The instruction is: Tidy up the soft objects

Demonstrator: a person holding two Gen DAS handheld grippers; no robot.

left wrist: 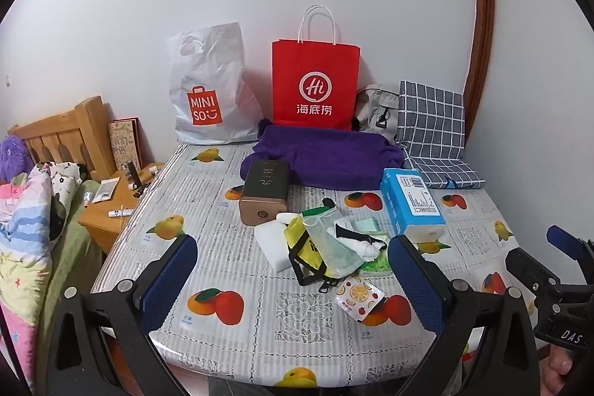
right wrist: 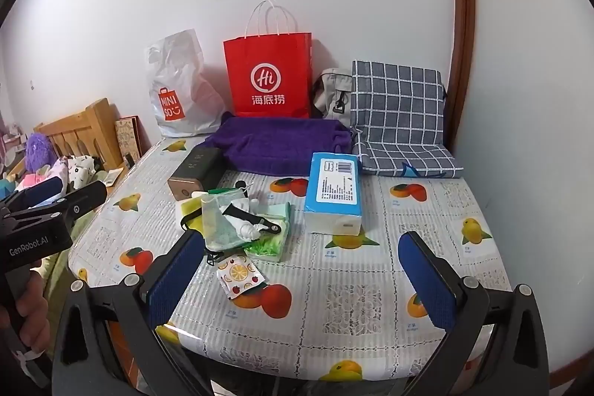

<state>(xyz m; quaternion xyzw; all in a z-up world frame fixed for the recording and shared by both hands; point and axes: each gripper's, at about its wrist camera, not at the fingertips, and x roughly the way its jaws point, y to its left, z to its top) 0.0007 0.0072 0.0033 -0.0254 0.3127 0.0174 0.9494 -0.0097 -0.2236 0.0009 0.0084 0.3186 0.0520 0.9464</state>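
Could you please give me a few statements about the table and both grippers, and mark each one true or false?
1. The red paper bag stands upright against the wall. True.
2. The left gripper is shut on the yellow pouch. False: it is open and holds nothing.
3. The purple towel lies in front of the red bag. True.
4. The blue tissue pack sits inside the white plastic bag. False: it lies on the table.
5. The right gripper is open. True.
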